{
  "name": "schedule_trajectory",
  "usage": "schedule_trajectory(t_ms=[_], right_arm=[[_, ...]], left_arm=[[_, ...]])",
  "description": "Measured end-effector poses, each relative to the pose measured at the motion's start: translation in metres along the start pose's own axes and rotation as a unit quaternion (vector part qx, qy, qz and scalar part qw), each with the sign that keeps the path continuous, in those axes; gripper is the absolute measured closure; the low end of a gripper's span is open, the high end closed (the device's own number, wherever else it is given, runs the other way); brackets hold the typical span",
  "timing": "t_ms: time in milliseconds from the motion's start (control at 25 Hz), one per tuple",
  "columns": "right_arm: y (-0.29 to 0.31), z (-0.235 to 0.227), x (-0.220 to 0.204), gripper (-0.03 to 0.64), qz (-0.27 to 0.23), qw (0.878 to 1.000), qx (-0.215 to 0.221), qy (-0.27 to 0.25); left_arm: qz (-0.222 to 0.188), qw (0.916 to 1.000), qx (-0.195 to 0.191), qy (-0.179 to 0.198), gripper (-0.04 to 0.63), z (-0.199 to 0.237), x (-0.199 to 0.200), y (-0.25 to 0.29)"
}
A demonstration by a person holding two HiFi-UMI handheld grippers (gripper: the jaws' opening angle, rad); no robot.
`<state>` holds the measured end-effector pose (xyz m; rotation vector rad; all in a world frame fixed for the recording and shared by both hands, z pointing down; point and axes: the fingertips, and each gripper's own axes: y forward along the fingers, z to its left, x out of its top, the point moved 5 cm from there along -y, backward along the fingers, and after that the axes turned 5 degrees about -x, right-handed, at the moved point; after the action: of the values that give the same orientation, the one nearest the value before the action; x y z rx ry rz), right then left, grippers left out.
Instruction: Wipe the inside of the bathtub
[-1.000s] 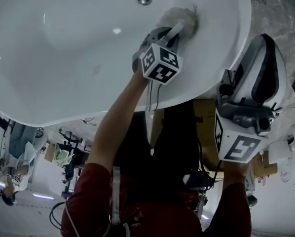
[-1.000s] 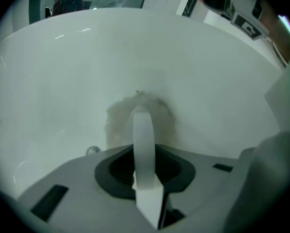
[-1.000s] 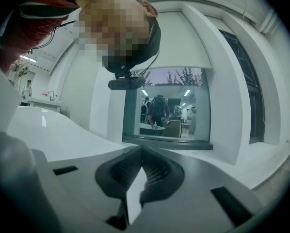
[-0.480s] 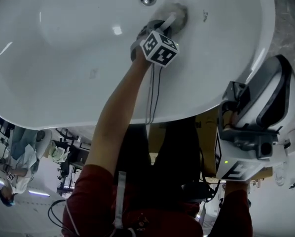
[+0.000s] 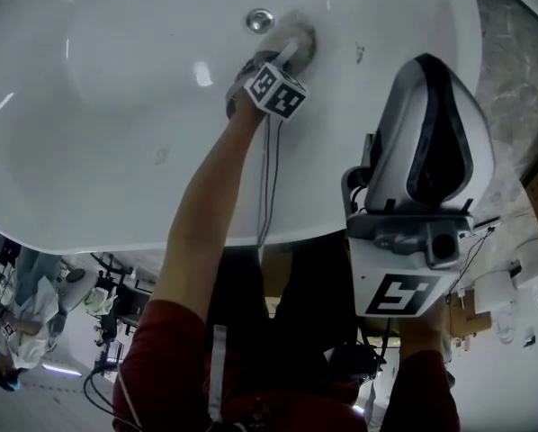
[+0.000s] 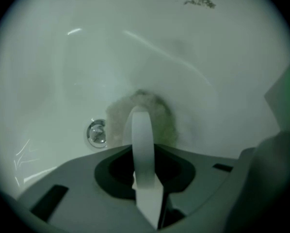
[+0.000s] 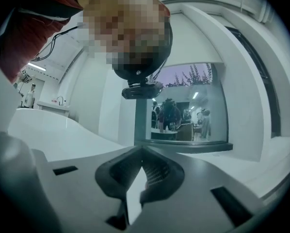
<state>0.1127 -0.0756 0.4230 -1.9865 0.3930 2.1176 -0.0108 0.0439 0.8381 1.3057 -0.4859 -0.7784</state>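
The white bathtub fills the top of the head view, its chrome drain at the far end. My left gripper reaches deep into the tub and is shut on a grey-green cloth, which is pressed on the tub floor just right of the drain. In the left gripper view the cloth bunches around the gripper, with the drain to its left. My right gripper hangs over the tub's near right rim, close to the head camera. Its jaws look shut with nothing between them.
A small dark smudge marks the tub wall beyond the cloth, the same smudge showing right of the cloth in the head view. A marbled surface borders the tub's right side. The right gripper view faces the person's head and a window.
The left gripper has slid the cloth to the left, closer to the drain. The right gripper has risen and moved left, now over the tub's rim and larger in view.
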Motion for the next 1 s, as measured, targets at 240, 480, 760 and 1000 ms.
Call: schedule_trajectory(t_ms=[240, 480, 760, 1000], right_arm=[[-0.002, 0.001, -0.010, 0.604, 0.012, 1.000, -0.010, 0.000], [-0.007, 0.003, -0.005, 0.604, 0.018, 1.000, -0.013, 0.002], [-0.010, -0.001, 0.043, 0.604, -0.009, 0.999, -0.034, -0.001], [-0.010, -0.016, 0.086, 0.604, -0.045, 0.997, -0.066, -0.017]], left_arm=[[0.007, 0.9999, 0.000, -0.014, 0.503, 0.002, 0.005, -0.006], [-0.045, 0.9979, -0.004, -0.046, 0.503, -0.003, 0.016, -0.047], [-0.192, 0.9786, -0.042, -0.059, 0.503, -0.033, 0.060, -0.166], [-0.237, 0.9695, -0.061, -0.002, 0.503, -0.077, 0.092, -0.238]])
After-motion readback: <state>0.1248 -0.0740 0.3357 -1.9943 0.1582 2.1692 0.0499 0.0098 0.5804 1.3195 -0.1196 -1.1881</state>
